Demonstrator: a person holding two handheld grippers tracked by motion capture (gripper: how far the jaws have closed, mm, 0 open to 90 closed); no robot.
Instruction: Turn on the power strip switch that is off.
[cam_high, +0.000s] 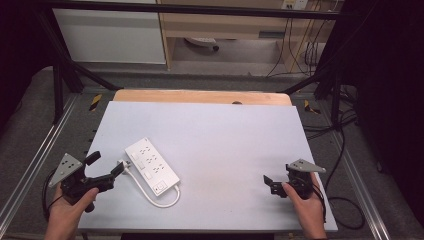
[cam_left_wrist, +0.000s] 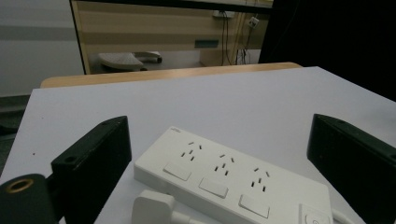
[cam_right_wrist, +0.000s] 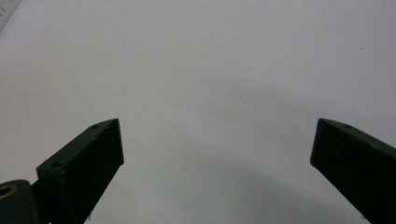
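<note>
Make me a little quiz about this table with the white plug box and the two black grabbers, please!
1. True or false: the left gripper is holding the power strip.
2. Which gripper is nearer the white plug? A) left B) right C) both the same
3. Fill in: the jaws of the right gripper stand wide ____ over the bare white table top.

Key:
1. False. Its jaws stand open, apart from the strip.
2. A. The plug lies just ahead of the left gripper, at the strip's near end.
3. Open.
</note>
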